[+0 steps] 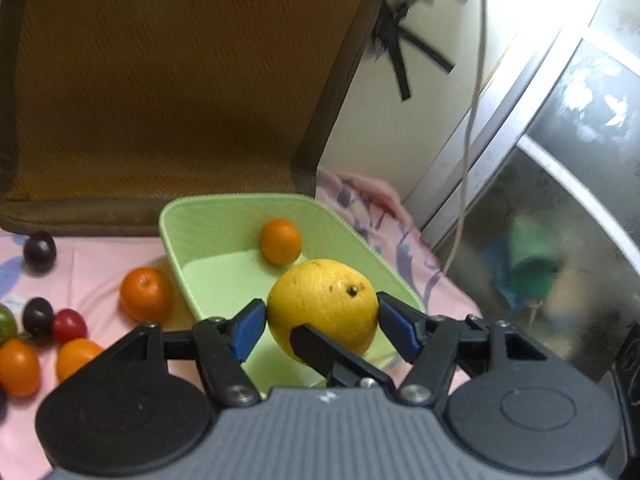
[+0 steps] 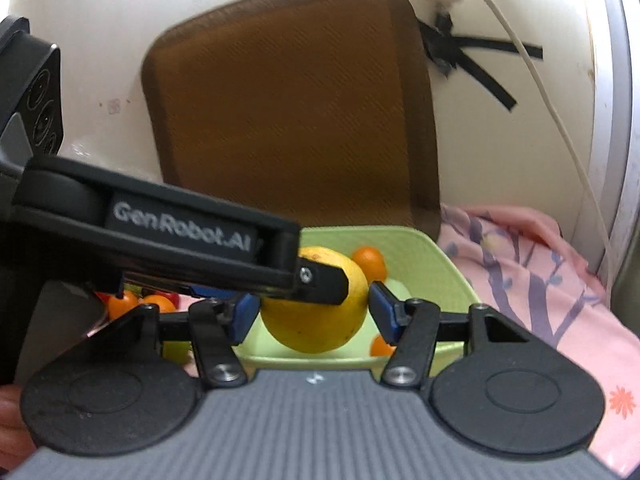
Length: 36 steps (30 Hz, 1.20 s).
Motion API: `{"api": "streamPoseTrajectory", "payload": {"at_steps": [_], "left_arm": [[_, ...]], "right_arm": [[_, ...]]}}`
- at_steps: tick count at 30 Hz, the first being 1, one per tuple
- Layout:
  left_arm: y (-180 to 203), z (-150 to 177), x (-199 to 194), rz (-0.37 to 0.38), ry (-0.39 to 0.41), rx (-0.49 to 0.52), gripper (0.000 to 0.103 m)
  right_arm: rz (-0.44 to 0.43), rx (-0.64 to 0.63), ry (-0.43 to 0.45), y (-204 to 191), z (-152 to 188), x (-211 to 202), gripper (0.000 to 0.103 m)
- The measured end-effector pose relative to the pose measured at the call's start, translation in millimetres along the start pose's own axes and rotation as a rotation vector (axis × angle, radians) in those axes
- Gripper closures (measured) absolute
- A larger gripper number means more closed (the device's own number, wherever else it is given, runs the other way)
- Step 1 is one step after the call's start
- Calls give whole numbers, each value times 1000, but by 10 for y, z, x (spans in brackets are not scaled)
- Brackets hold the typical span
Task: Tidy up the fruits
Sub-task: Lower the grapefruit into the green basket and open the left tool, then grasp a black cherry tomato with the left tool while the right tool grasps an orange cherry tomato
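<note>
Left wrist view: the left gripper [image 1: 322, 320] clamps a large yellow citrus [image 1: 323, 308] between its blue pads above the green tray [image 1: 188, 220], where a small orange [image 1: 280, 241] lies at twelve o'clock of it. More fruit lies loose on the pink cloth [image 1: 92, 256] at nine o'clock.

Right wrist view: the right gripper [image 2: 310, 314] stands wide apart, gripping nothing; the left gripper's arm hides part of the yellow citrus, and a second small orange [image 2: 379, 346] in the tray is half hidden.

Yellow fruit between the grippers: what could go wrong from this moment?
The yellow fruit is round and the left gripper holds it only at its sides over the green tray; it may slip. The right gripper crowds the same fruit, so the two might collide.
</note>
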<state>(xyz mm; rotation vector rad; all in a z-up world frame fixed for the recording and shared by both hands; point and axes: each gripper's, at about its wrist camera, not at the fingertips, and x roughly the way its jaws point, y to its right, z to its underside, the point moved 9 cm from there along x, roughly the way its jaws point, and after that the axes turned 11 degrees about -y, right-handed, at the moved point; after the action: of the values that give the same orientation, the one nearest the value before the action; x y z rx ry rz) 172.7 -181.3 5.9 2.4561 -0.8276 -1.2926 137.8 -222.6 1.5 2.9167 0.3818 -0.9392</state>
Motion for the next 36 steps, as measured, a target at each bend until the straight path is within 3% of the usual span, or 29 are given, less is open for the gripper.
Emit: {"api": "streamPoseTrajectory", "payload": {"at_steps": [6, 10, 13, 16, 21, 26, 29, 31, 33, 34, 36], "left_arm": [[8, 69, -72, -5, 17, 20, 36], [-103, 203, -616, 50, 108, 17, 30], [-356, 311, -1093, 16, 192, -12, 28], [-728, 450, -1408, -65, 238, -60, 28], [-1398, 707, -1450, -282, 210, -156, 32], [-1580, 756, -1161, -319, 142, -153, 32], [-1660, 700, -1024, -345, 131, -145, 40], [-1678, 642, -969, -360, 132, -133, 52], [-1631, 642, -960, -326, 137, -134, 74], [-1611, 658, -965, -309, 134, -134, 79], [-1548, 734, -997, -311, 131, -123, 79]], "right_arm": [[-4, 8, 33, 29, -7, -32, 45], [-83, -1, 75, -108, -62, -273, 44], [-153, -53, 128, -369, -70, -521, 48], [-259, -63, 49, -625, 74, -539, 65], [-228, -81, -101, -831, 354, -208, 68], [-211, -65, -178, -933, 451, -6, 67], [-182, -68, -202, -994, 472, 94, 67], [-181, -72, -208, -1001, 489, 155, 68], [-174, -86, -204, -1019, 485, 181, 73], [-176, -97, -202, -1036, 483, 163, 75], [-160, -116, -198, -1050, 532, 84, 76]]}}
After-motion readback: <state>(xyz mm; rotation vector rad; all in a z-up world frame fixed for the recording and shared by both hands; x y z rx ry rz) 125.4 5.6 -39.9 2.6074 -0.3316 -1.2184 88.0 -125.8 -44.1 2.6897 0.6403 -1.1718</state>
